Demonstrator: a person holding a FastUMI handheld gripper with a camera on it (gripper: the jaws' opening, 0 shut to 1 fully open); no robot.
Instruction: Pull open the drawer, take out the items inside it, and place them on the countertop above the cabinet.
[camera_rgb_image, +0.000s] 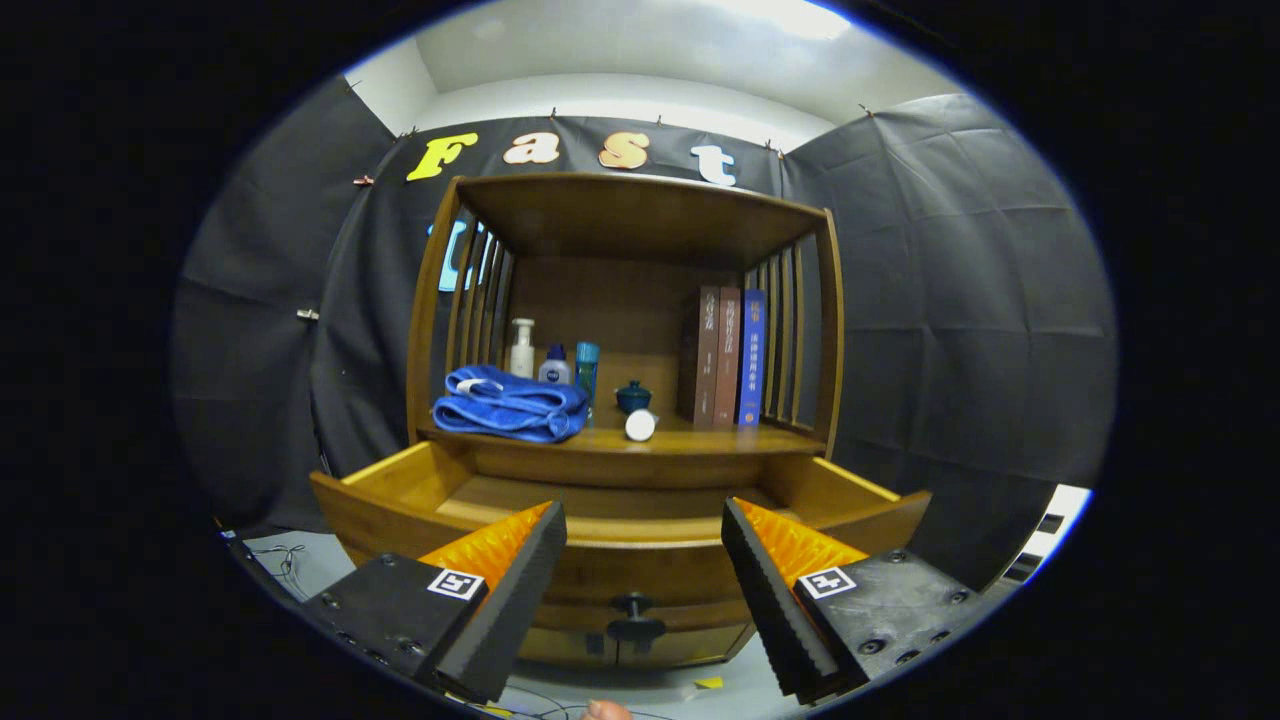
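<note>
This is a test booth made to look like a room at home. Black cloth (950, 300) hangs all around as walls. In the middle stands a wooden cabinet (625, 460) with books (725, 355), bottles (550, 355) and a blue towel (510, 405) on it.

Bright light pours from the ceiling (790, 15) at twelve o'clock, glaring white there. My cabinet (625, 330) stays sharp and evenly lit, its back shadowed under the top. Fisheye bends straight lines outward; my hand-held gripper (643, 535), fingers apart, looks crisp.
</note>
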